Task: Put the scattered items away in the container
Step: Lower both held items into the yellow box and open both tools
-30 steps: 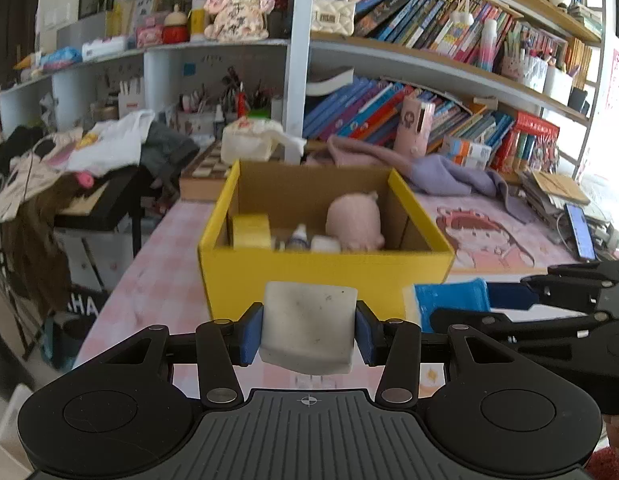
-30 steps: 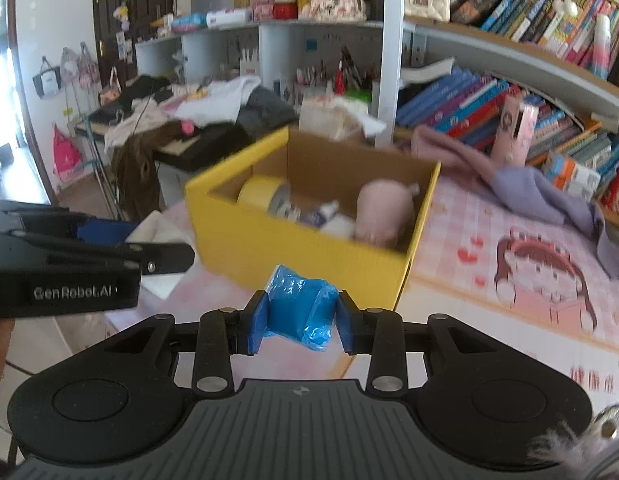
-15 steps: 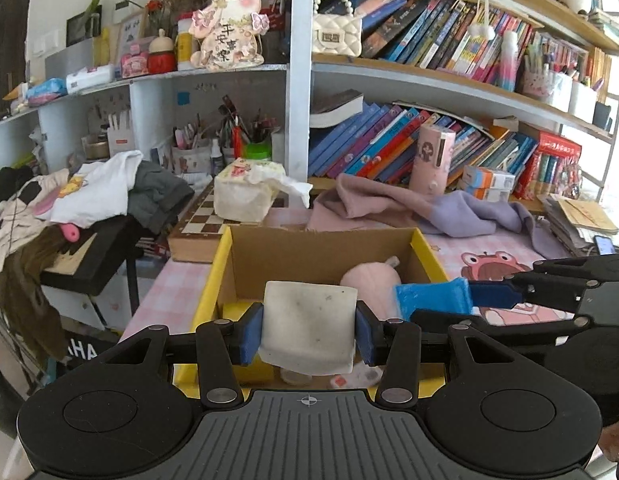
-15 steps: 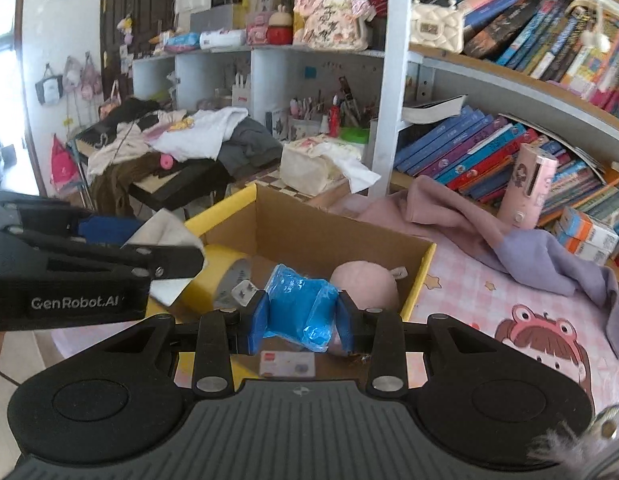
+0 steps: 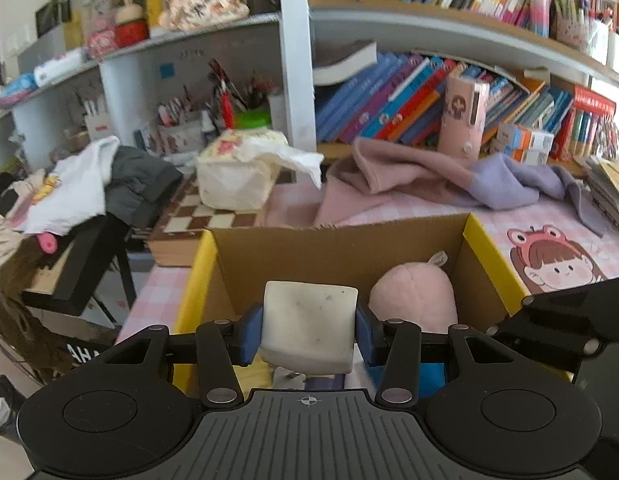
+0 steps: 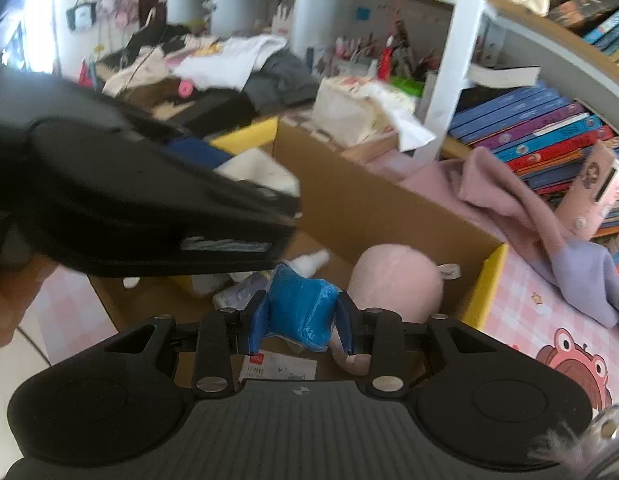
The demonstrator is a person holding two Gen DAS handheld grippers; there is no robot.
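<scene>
Reaching the box: both tongs now hang over the yellow box (image 5: 491, 258), having crossed its front wall.
Left tongs (image 5: 308, 330) clamp a white block (image 5: 308, 326); right tongs (image 6: 301, 320) pinch a blue packet (image 6: 301, 312), neither dropped yet.

Both hand-held grippers, left (image 5: 308, 330) and right (image 6: 301, 318), angle downward, clamped.

Bright daylight glares at both frames' edges (fisheye-curved shelves), and motion blur smears the right view.

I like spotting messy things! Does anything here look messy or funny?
Yes. A pink and purple cloth lies crumpled on the table behind the yellow box, and clothes are heaped to the left. One book lies flat across upright ones.
</scene>
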